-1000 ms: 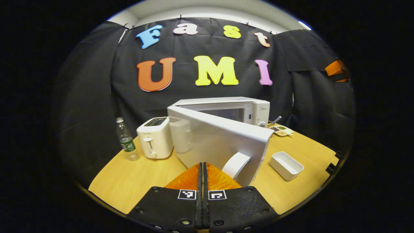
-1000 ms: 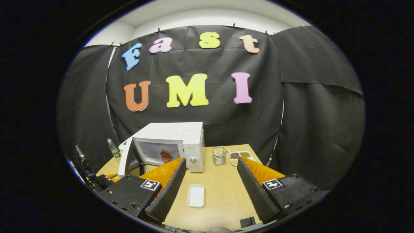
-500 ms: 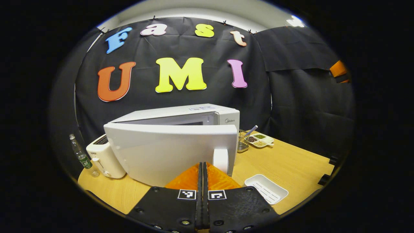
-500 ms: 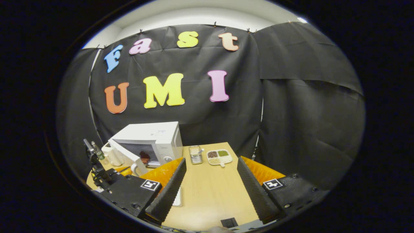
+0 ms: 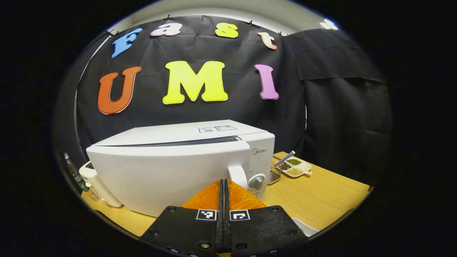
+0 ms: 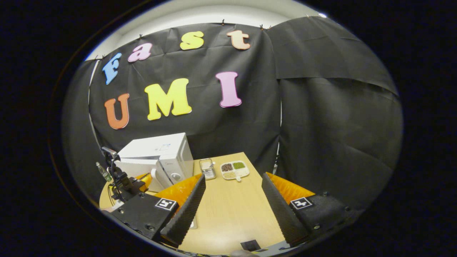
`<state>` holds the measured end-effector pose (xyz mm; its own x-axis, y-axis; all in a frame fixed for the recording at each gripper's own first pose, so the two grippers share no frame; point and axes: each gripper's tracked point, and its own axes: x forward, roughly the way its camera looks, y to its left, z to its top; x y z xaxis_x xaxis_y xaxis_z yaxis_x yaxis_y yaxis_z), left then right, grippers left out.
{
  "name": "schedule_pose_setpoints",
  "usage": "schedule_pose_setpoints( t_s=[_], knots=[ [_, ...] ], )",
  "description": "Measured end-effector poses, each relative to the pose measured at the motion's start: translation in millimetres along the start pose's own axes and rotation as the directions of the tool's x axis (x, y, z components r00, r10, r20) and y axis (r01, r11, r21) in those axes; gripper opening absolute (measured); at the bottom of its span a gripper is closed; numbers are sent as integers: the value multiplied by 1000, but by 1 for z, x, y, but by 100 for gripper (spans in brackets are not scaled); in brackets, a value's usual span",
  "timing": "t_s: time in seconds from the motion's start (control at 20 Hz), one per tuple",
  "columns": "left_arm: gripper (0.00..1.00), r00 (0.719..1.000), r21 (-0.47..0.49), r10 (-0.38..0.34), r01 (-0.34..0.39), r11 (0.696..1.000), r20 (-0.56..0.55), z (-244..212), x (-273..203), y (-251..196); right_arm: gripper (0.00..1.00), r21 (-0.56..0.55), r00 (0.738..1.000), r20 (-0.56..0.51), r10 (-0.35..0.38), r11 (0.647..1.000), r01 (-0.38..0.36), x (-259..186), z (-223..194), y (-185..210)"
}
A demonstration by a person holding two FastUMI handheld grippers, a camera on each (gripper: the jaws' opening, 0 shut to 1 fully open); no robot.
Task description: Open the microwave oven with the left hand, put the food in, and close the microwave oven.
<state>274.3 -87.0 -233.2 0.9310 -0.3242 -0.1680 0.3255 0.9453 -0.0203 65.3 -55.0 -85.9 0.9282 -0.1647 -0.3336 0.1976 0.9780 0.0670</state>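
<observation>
Wood-grain tabletop (image 5: 321, 200) carries everything, black cloth walling the booth behind. Your left gripper (image 5: 224, 184) is clenched with nothing between its fingers, its tip against the microwave oven (image 5: 171, 167) door, which sits almost flush. At 3 o'clock from the oven lie a wire basket (image 6: 207, 168) and a divided dish (image 6: 234, 169). Your right gripper (image 6: 232, 200) hangs released over bare wood.

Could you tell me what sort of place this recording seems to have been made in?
Probably a staged recording booth set up as a small kitchen counter: black cloth walls surround a wooden table carrying a white microwave oven, a toaster and a divided dish of dry foods.
</observation>
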Motion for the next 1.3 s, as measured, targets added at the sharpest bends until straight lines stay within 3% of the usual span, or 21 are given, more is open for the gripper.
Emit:
schedule_pose_setpoints(
  t_s=[0.2,0.3,0.7,0.75,0.85,0.9,1.05,1.1,1.15,1.2,1.25,1.3],
  knots=[
    [0,998,-12,46,-46,999,-30,-6,25,13,92,18,1000,-16,-7,1000,7,9,-2,-2],
    [0,999,-64,42,-43,997,-22,-4,28,11,92,30,1000,-24,-10,999,11,11,-3,-2],
    [0,999,-53,48,-49,997,-13,-2,36,12,92,43,999,-30,-11,999,12,10,-5,4],
    [0,996,-58,56,-60,997,-71,-16,38,13,92,44,999,-38,-7,999,8,9,-7,8],
    [1,998,-59,49,-52,997,-48,-6,35,13,92,30,999,-40,12,999,-11,5,-4,16],
    [0,996,-65,55,-59,996,-66,-11,33,14,100,25,1000,-27,13,1000,-12,3,0,19],
    [0,997,-107,49,-56,993,-64,-5,17,16,100,5,1000,-1,9,1000,-9,-4,6,21],
    [0,997,-119,50,-56,991,-51,2,6,19,92,-2,1000,2,10,1000,-10,-6,7,23],
    [0,998,-117,54,-58,991,-36,9,-6,24,92,-7,1000,6,12,1000,-12,-6,8,24],
    [0,997,-105,70,-72,992,-19,16,-19,29,100,-11,1000,13,12,1000,-12,-7,10,25],
    [11,996,-94,90,-91,991,-18,17,-29,36,100,-23,1000,23,14,1000,-13,-6,11,27],
    [54,992,-86,122,-123,989,-17,18,-38,44,100,-40,999,35,19,999,-17,-7,13,32]
  ],
)
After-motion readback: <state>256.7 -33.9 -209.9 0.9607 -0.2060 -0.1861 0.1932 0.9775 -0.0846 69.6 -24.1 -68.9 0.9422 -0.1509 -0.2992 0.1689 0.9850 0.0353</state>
